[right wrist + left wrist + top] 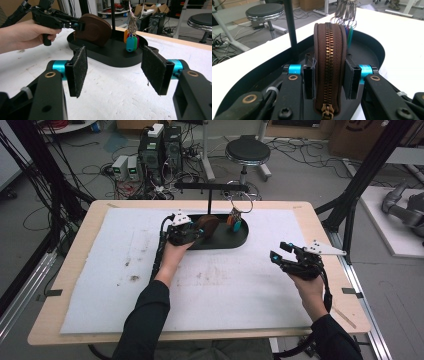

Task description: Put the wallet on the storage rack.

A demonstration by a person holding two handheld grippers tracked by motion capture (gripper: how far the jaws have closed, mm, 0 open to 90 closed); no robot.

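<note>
The left gripper pinches the brown zip pouch upright (zipper edge up) over the black stand tray. The right gripper waits spread, well apart; judging by this, only the grasp is done.

A stand base sits toward the far middle of the mat, which covers the table. Inside the base, the zip pouch stands on edge at the left, between the left gripper's jaws; key tags hang at the right. The right gripper is over the mat, well right of the base.
</note>
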